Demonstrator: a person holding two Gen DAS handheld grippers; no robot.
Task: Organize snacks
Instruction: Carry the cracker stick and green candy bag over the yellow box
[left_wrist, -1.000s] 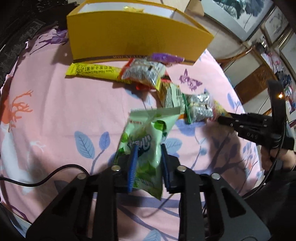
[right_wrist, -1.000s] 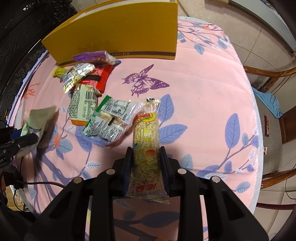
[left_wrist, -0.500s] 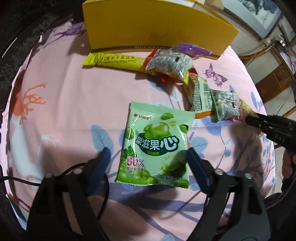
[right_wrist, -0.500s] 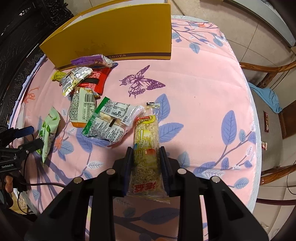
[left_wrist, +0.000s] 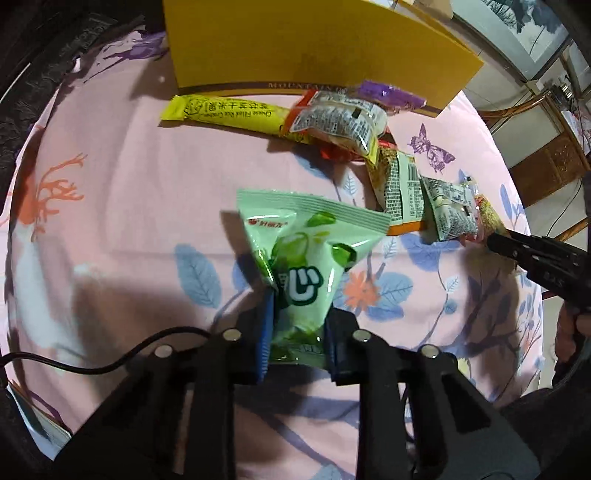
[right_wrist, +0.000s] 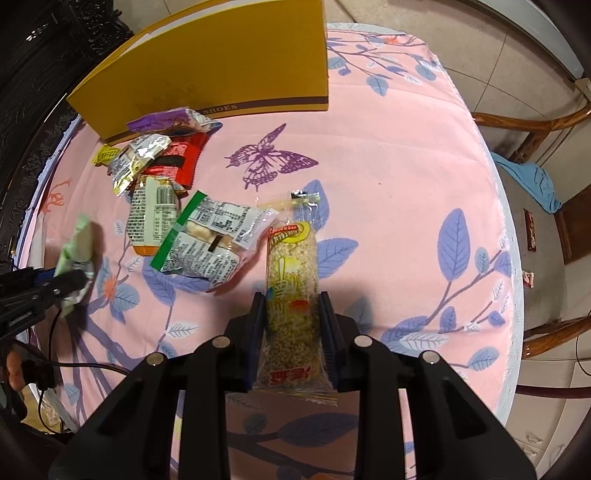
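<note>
- Half a second ago lay flat on the pink tablecloth (left_wrist: 110, 177) between wide-open jaws; now pinched again and crumpled at its lower end: the green candy bag (left_wrist: 306, 266).
- Left claw (left_wrist: 297, 332) clamped shut on that bag, blue pads pressing both sides, top of the bag fanning out toward the pile.
- Looks lifted a little off the cloth, going by the shadow under it, though hard to say for sure.
- Right claw (right_wrist: 291, 325) unchanged: closed around the long puffed-rice bar (right_wrist: 291, 280), bar pointing away toward the yellow box (right_wrist: 207, 77).
- Probably a re-grip for a better hold, so carrying is likely the step in hand.
- Not yet sorted: loose pile of packets (right_wrist: 177, 206) between the two claws, spread out in front of the box; yellow stick pack (left_wrist: 225, 114) lying just before the box wall.
- Likely risk: slippery foil sliding out of the pads on the way.
</note>
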